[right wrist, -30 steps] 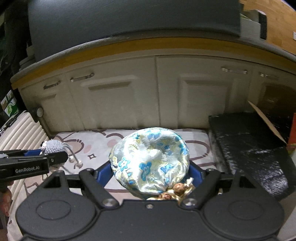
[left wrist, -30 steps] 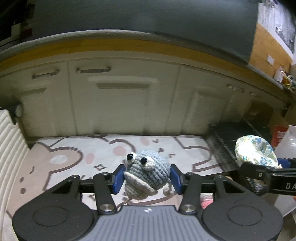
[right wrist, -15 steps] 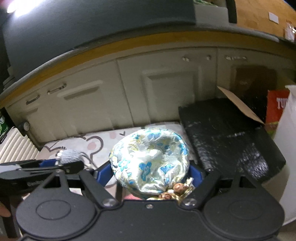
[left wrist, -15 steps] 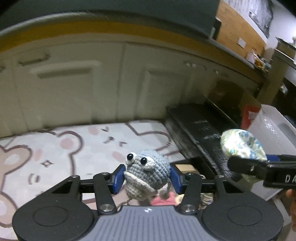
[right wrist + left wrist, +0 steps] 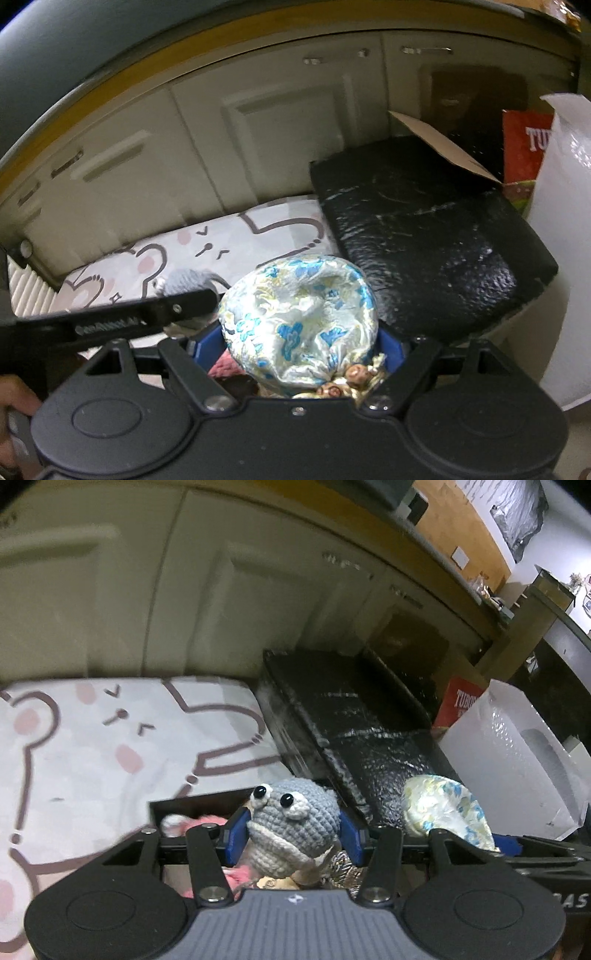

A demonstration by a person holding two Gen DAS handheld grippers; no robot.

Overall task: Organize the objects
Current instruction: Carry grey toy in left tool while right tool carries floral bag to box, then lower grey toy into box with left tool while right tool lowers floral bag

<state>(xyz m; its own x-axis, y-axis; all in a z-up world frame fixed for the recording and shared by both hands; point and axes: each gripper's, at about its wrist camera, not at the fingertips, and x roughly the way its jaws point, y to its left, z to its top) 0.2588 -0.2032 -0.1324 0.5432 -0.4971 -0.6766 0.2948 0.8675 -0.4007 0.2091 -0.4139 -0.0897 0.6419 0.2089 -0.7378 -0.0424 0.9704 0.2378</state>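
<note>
The bear-print mat [image 5: 92,746] covers the floor in front of the cream cabinet doors [image 5: 110,590], and a shiny black slab [image 5: 424,236] lies along the mat's right edge, with a frosted white bin [image 5: 517,760] just past the slab. At the mat's near right corner sits a dark open box [image 5: 192,801] that already holds pink and pale soft things, though blur hides what they are. Both tools hang over that box. The right gripper [image 5: 301,345] has its blue pads pinching a silky floral pouch [image 5: 299,317] from both sides, its knotted end with beads drooping toward the camera. The left gripper [image 5: 291,836] likewise squeezes a grey crochet toy [image 5: 291,827], eyes up, pale belly low, a loose yarn tail dangling beneath it. The step looks to me like dropping both into the box, and I'd do it one at a time: the two tools sit close side by side, so opening both at once risks a knock. Lower the toy until its belly is below the box's rim, over a bare patch if one can be found, then let the pads part slowly so the yarn tail doesn't snag. The pouch is slippery and bulky; I'd bring it further in from the box's right wall before letting go, or it may slide out onto the slab.
</note>
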